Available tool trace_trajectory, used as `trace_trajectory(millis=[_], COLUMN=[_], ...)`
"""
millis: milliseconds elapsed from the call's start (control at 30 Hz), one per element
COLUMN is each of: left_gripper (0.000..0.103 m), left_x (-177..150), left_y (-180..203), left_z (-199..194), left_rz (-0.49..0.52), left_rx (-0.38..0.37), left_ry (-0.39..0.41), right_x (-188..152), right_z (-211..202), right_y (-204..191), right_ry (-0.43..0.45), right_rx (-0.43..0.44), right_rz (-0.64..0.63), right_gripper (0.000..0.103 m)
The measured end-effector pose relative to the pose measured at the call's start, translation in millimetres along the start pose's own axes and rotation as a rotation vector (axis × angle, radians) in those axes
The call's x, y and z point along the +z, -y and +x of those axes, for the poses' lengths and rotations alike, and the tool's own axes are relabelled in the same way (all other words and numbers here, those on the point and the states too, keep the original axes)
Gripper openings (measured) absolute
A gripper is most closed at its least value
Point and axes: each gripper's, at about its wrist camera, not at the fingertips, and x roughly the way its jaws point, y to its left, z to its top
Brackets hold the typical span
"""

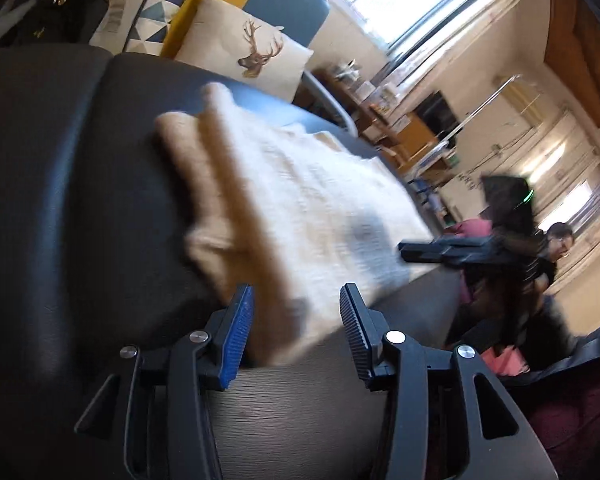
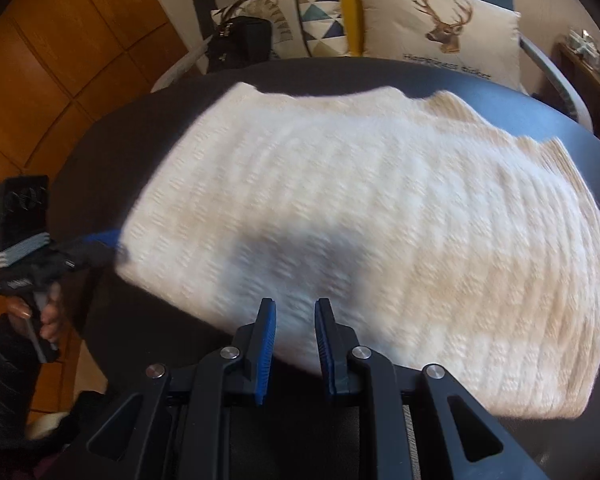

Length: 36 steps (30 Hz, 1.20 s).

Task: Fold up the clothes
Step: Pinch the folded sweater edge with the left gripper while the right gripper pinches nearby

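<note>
Two tongs [image 1: 296, 320] [image 2: 296, 338] apart, seemingly empty, folded cream sweater [image 2: 360, 208], dark table [image 2: 112, 152]

Cream knit sweater [image 2: 364, 216] lies folded flat (layered edges showing) on the dark table [image 2: 112, 152].

Your left black two-finger gripper with blue ribbed pads [image 1: 296, 308] has its jaws standing wide apart, nothing pressed between them. Your right black gripper [image 2: 296, 320] points steeply down, jaws narrowly parted. Your left hand [image 2: 40, 312] wraps its handle.

Cream knit sweater [image 2: 360, 216] folded on dark table [image 2: 112, 152], deer cushion [image 2: 440, 28] behind
</note>
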Motion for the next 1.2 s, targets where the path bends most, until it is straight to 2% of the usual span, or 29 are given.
trace_trajectory(millis=[67,200,333,400,500,533,567,600,633,700,833,867,900,933,1000,1067,1100,1133,1200], left_gripper=[0.047,0.049,0.049,0.049,0.049,0.048,0.043,0.026,0.018,0.015,0.015,0.017,0.026,0.030,0.034,0.033,0.028,0.014,0.012], left_x=[3.2,13.0,16.1,15.3,13.7,12.7,11.7,10.2,7.7,3.1,1.9,4.2,6.4,8.1,10.9,10.4,9.4,7.5,2.5], left_y=[-0.8,2.6,10.4,15.8,15.2,14.1,13.0,12.1,11.8,11.3,15.9,13.4,11.1,9.9,7.3,9.6,12.2,15.9,20.3], left_z=[4.1,17.4,32.0,35.2,37.8,36.9,36.0,35.7,35.6,35.3,35.4,37.7,40.0,42.2,47.9,49.1,48.1,44.0,29.8], left_rz=[0.042,0.093,0.132,0.175,0.201,0.208,0.216,0.232,0.251,0.287,0.308,0.285,0.263,0.245,0.211,0.208,0.215,0.232,0.247], left_rx=[0.015,-0.053,-0.208,-0.256,-0.250,-0.233,-0.208,-0.157,-0.120,-0.054,-0.057,-0.080,-0.102,-0.119,-0.147,-0.130,-0.121,-0.116,-0.135], left_ry=[-0.026,-0.056,-0.117,-0.137,-0.153,-0.151,-0.150,-0.154,-0.157,-0.160,-0.143,-0.152,-0.158,-0.156,-0.159,-0.158,-0.156,-0.145,-0.119], right_x=[25.9,71.7,105.8,117.0,121.0,119.5,117.9,116.3,114.4,110.7,105.4,105.8,107.3,108.7,109.7,109.8,109.4,108.5,106.5], right_z=[4.0,23.1,48.7,66.4,91.9,98.1,104.2,107.7,107.1,104.4,96.6,96.8,97.4,98.1,98.2,98.2,98.0,97.7,97.3], right_y=[-26.3,-73.3,-92.5,-98.3,-105.0,-106.4,-107.7,-108.4,-108.3,-108.1,-109.3,-108.0,-105.4,-102.8,-96.1,-90.0,-88.1,-88.0,-87.8], right_ry=[-0.016,-0.026,-0.064,-0.104,-0.167,-0.179,-0.190,-0.191,-0.176,-0.151,-0.117,-0.118,-0.125,-0.132,-0.141,-0.146,-0.145,-0.140,-0.132], right_rx=[0.032,0.090,0.053,0.017,-0.087,-0.116,-0.144,-0.164,-0.171,-0.177,-0.159,-0.154,-0.135,-0.117,-0.083,-0.061,-0.055,-0.057,-0.061], right_rz=[-0.040,-0.078,-0.047,-0.042,-0.062,-0.069,-0.077,-0.083,-0.088,-0.097,-0.111,-0.103,-0.084,-0.066,-0.028,0.001,0.007,0.001,-0.009], right_gripper=[0.022,0.028,0.030,0.030,0.030,0.023,0.017,0.011,0.007,0.005,0.005,0.005,0.005,0.005,0.008,0.008,0.008,0.008,0.008])
